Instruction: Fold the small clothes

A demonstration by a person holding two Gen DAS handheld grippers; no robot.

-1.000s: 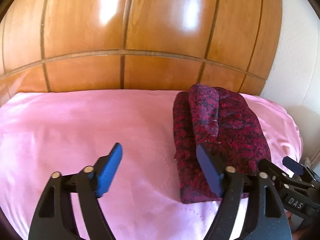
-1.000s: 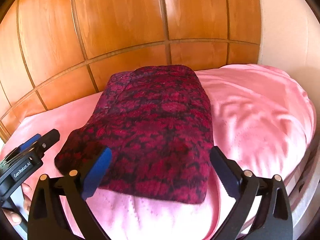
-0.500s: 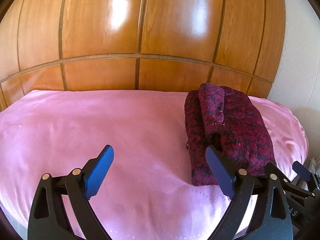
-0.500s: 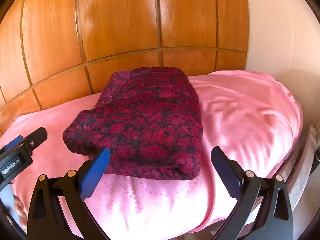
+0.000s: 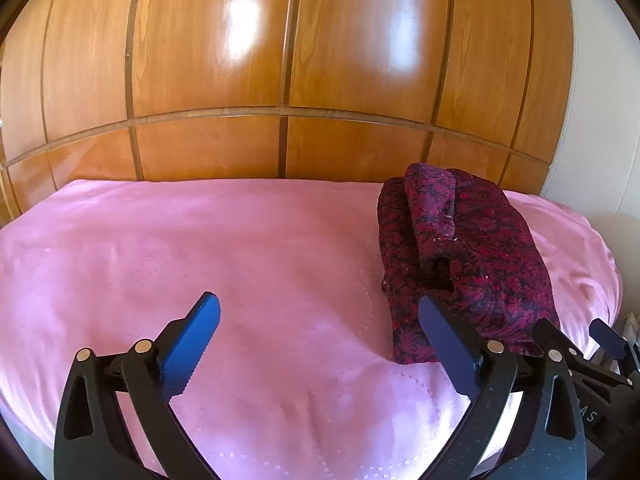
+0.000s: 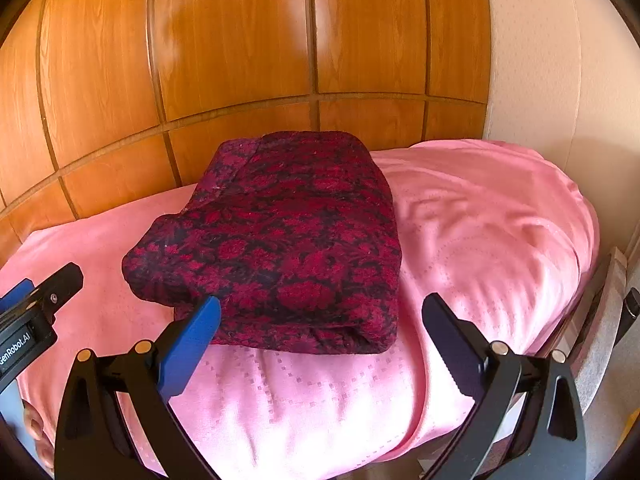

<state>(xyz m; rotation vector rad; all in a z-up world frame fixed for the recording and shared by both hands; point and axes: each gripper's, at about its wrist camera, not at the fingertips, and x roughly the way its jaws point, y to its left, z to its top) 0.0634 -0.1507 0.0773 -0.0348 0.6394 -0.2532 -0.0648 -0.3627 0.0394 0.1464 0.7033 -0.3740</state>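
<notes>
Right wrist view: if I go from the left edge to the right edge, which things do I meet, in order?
left gripper → folded dark red garment → bare pink bedcover → cream wall

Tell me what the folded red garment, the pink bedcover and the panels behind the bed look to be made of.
Folded garment: thick, fuzzy knit or woven cloth, matte, dark red floral pattern. Pink bedcover: smooth fabric with slight sheen and a stitched dotted pattern, possibly satin-like. Panels: glossy varnished wood or veneer; grain and window glare show.
</notes>
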